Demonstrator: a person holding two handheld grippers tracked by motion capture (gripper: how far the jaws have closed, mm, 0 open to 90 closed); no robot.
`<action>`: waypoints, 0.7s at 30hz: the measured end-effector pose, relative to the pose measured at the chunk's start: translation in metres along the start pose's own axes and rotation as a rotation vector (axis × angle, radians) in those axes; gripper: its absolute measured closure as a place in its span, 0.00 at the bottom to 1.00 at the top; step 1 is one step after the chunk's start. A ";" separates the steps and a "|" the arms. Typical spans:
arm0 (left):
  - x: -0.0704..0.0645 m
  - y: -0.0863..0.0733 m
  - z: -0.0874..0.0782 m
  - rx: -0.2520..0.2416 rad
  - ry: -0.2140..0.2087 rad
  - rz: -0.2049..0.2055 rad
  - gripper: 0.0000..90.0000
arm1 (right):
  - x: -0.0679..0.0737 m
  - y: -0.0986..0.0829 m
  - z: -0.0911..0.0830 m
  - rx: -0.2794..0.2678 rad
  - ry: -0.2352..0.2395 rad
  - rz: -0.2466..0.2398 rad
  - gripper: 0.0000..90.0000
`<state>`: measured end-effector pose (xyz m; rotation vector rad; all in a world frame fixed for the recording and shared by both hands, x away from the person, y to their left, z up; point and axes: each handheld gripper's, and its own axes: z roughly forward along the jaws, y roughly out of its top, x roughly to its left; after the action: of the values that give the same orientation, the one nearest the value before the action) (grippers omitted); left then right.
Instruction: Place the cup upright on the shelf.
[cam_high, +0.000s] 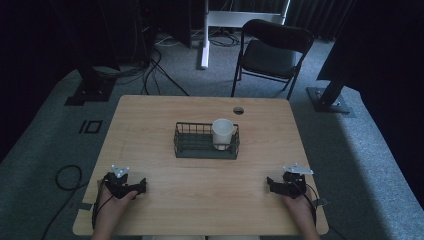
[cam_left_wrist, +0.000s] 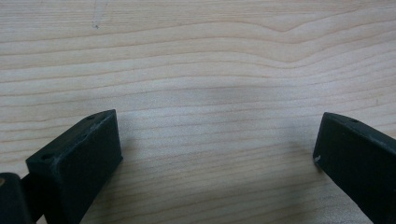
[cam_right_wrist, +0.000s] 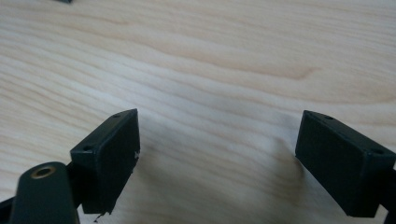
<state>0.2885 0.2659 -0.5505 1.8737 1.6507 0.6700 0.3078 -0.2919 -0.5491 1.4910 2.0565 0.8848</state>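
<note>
A white cup (cam_high: 222, 133) stands upright in the right end of a dark wire basket (cam_high: 195, 148) at the middle of the wooden table (cam_high: 165, 110). My left gripper (cam_high: 143, 186) rests near the front left corner, held in a hand, jaws pointing right. My right gripper (cam_high: 270, 184) rests near the front right corner, jaws pointing left. In the left gripper view the gripper (cam_left_wrist: 217, 149) is open with bare wood between the jaws. In the right gripper view the gripper (cam_right_wrist: 217, 144) is open too, nothing between its fingers.
A black folding chair (cam_high: 272, 52) stands beyond the table's far edge, with a white stand (cam_high: 205, 35) and floor cables (cam_high: 150, 75) nearby. A round hole (cam_high: 238, 110) sits near the table's far edge. A cable loop (cam_high: 67, 177) lies on the floor at the left.
</note>
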 end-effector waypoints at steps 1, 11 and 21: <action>0.000 0.000 0.000 0.000 0.000 0.001 0.01 | -0.001 -0.001 -0.001 0.004 -0.002 -0.004 0.15; 0.000 0.000 0.000 0.000 0.000 0.000 0.01 | 0.000 -0.007 -0.002 -0.012 0.008 -0.015 0.15; 0.000 0.000 0.000 0.001 0.000 0.000 0.01 | -0.002 -0.006 -0.001 -0.009 0.025 -0.032 0.14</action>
<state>0.2885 0.2659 -0.5504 1.8745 1.6511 0.6698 0.3038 -0.2952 -0.5529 1.4447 2.0855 0.9033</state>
